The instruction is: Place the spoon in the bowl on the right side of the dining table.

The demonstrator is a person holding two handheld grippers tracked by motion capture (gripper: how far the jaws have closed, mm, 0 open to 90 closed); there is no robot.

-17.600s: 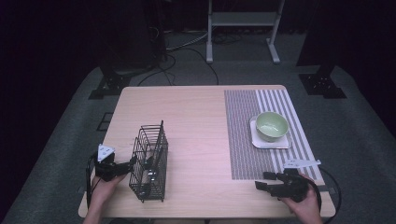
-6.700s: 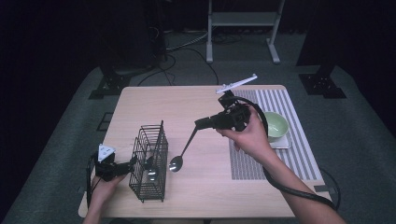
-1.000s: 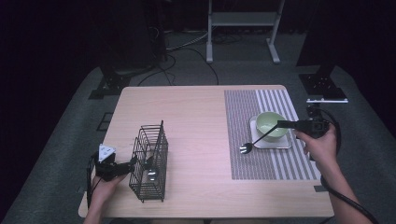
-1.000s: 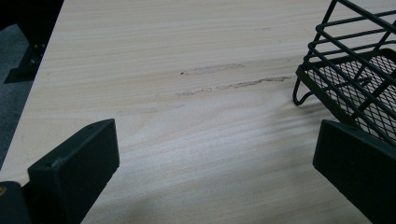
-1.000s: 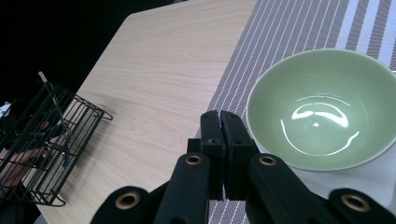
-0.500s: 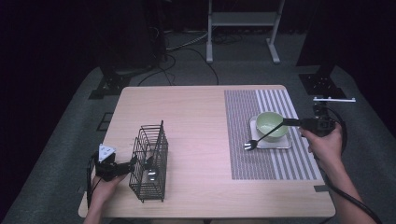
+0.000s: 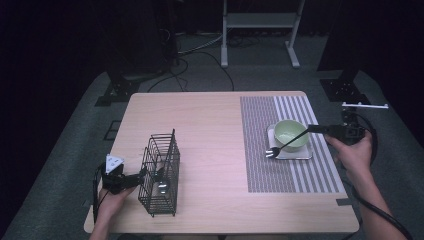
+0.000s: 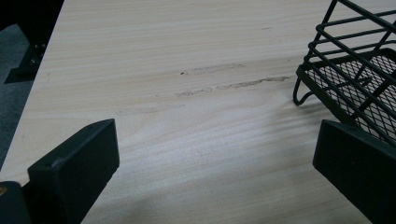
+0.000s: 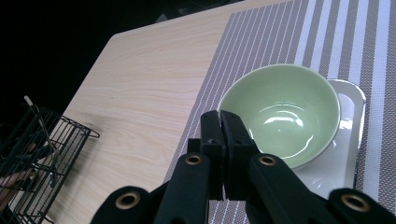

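Note:
My right gripper (image 7: 316,129) is at the table's right edge, shut on the handle of a fork (image 7: 285,143). The fork slants down to the left across a green bowl (image 7: 291,134), and its tines hang over the left rim of the white plate (image 7: 302,153) under the bowl. In the right gripper view the shut jaws (image 9: 223,128) cover the fork, with the bowl (image 9: 285,107) just beyond. My left gripper (image 7: 134,178) rests open on the table at the front left. Its far jaw stands by a foot of the black wire basket (image 7: 160,172). A shiny utensil lies inside the basket.
A striped placemat (image 7: 260,165) covers the right part of the wooden table (image 7: 205,130) and carries the plate. The basket (image 8: 355,79) rises at the right of the left gripper view. Dark stands and cables sit on the floor behind the table.
The right gripper and the fork have edged slightly to the right over the plate. The left gripper and the basket have not moved.

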